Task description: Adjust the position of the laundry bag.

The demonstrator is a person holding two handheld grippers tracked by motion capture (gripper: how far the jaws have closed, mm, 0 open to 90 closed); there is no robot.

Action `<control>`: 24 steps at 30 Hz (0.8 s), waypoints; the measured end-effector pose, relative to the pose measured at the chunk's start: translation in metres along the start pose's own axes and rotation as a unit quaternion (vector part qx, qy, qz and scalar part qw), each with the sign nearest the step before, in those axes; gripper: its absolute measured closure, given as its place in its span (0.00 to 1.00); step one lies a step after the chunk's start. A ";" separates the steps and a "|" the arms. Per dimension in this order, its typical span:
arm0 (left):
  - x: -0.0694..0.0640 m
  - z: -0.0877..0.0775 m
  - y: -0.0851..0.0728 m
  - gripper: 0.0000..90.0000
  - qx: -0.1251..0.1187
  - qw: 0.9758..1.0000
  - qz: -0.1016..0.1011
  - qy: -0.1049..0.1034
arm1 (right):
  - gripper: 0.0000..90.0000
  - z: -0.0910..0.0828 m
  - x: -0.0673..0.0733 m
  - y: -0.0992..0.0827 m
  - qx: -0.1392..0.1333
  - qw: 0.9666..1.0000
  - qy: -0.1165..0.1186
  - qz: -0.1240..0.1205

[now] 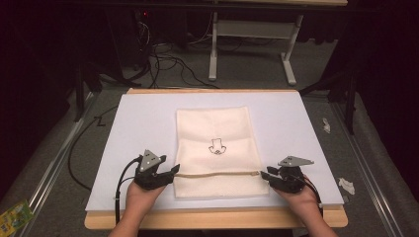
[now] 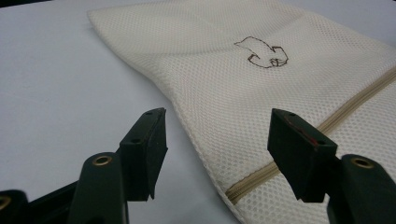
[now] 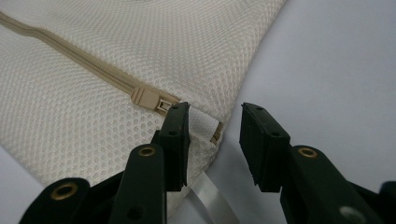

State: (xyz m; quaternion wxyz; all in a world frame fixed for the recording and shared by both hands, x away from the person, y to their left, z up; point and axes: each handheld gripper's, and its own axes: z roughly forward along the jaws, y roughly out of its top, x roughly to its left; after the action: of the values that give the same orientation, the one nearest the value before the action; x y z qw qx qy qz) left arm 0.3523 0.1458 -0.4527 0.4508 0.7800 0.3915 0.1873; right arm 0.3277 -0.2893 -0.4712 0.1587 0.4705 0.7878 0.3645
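Observation:
A cream mesh laundry bag (image 1: pixel 217 148) lies flat on the white board (image 1: pixel 133 133), with a small brown animal outline (image 1: pixel 216 146) stitched on it. A tan zipper (image 1: pixel 217 173) runs across its near end. My left gripper (image 1: pixel 174 172) stands open at the zipper's left end, its jaws straddling the bag's edge (image 2: pixel 201 154). My right gripper (image 1: pixel 265 176) is open at the right end. In the right gripper view the tan zipper slider (image 3: pixel 148 99) and a white tab (image 3: pixel 204 125) lie just ahead of the right gripper (image 3: pixel 215 135).
The white board rests on a wooden table (image 1: pixel 212 218). Black cables (image 1: pixel 168 64) and a white table frame (image 1: pixel 252 47) stand on the carpet beyond. Crumpled paper bits (image 1: pixel 346 185) lie on the floor at right, a green packet (image 1: pixel 15 215) at lower left.

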 end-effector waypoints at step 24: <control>-0.002 -0.002 0.001 0.39 -0.029 1.000 0.004 -0.006 | 0.94 0.008 0.009 0.004 0.022 0.999 -0.001 -0.027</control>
State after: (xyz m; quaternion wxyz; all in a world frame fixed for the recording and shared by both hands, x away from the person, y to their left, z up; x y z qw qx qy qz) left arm 0.3503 0.1444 -0.4504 0.4747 0.7694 0.3802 0.1955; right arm 0.3305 -0.2771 -0.4724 0.1587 0.4527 0.8080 0.3421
